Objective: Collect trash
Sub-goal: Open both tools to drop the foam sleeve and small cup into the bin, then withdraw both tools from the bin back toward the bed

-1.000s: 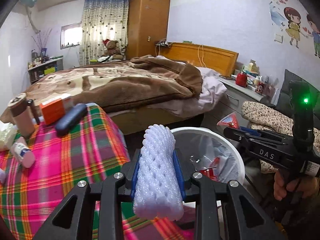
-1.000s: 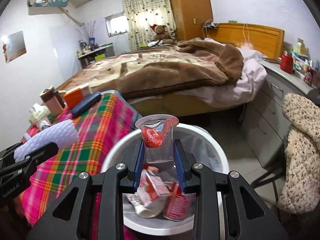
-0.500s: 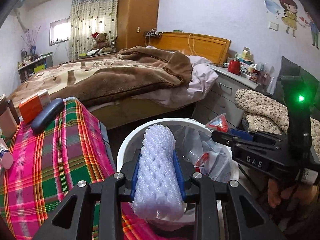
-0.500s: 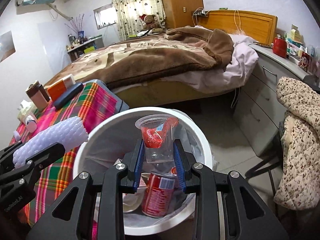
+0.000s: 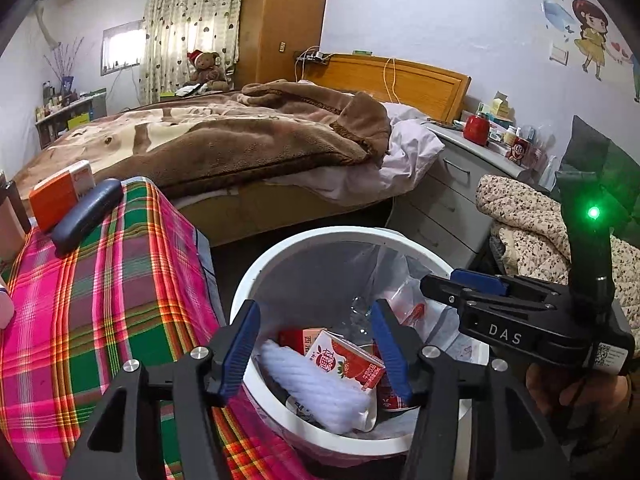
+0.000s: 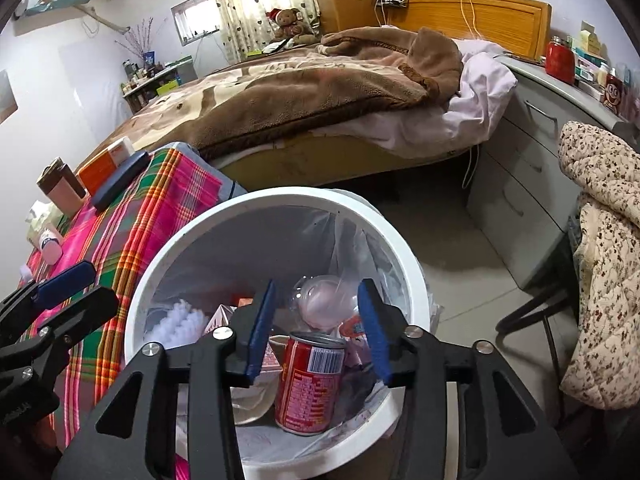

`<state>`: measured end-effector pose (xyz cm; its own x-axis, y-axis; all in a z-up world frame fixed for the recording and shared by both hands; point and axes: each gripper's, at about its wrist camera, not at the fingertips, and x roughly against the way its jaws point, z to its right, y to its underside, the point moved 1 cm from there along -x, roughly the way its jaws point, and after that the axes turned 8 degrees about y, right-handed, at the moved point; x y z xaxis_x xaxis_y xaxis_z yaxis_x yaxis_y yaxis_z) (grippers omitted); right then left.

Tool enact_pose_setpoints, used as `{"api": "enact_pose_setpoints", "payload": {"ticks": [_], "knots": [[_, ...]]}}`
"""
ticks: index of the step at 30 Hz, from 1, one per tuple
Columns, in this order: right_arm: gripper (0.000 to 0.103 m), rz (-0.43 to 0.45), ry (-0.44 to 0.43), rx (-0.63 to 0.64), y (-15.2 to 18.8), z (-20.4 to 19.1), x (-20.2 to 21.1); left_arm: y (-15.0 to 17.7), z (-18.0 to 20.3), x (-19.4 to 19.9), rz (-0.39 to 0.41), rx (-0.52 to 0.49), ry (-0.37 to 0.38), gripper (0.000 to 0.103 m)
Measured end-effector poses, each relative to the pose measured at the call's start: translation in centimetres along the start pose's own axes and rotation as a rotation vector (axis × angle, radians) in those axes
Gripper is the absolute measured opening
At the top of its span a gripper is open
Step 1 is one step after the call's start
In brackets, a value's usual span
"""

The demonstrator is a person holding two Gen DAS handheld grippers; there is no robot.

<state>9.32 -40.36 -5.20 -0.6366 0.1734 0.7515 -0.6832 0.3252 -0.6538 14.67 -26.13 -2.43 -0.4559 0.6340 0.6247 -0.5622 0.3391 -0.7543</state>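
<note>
Both your grippers hang over the white bin (image 5: 256,276). Your left gripper (image 5: 316,344): jaws have just been opening, now spread with nothing between the pads. The white foam net (image 5: 316,388) lies in the bin below them, beside a strawberry milk carton (image 5: 348,364). Your right gripper (image 6: 318,320): jaws have also just been opening, pads apart and gripping nothing. The clear plastic cup (image 6: 324,304) sits on the trash pile toward the far side, just beyond a red can (image 6: 308,384) that stands tilted near the front. The plaid-covered table (image 5: 92,300) stands just left of the bin, with an orange box (image 5: 60,196) and 1 dark case (image 5: 86,214) at its far edge.
</note>
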Motion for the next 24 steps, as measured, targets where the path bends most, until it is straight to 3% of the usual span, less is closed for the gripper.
{"api": "enact_pose_setpoints", "payload": {"ticks": [3, 12, 24], "knots": [[0.056, 0.01, 0.004, -0.001, -0.2, -0.1, 0.3, -0.1, -0.2, 0.3, 0.006, 0.005, -0.001, 0.064], [0.056, 0.041, -0.016, -0.001, -0.5, -0.8, 1.6, 0.0, -1.8, 2.2, 0.032, 0.053, -0.015, 0.064], [0.056, 0.103, -0.064, 0.032, -0.9, -4.0, 3.2, 0.4, -5.0, 6.9, 0.087, 0.093, -0.095, 0.064]]}}
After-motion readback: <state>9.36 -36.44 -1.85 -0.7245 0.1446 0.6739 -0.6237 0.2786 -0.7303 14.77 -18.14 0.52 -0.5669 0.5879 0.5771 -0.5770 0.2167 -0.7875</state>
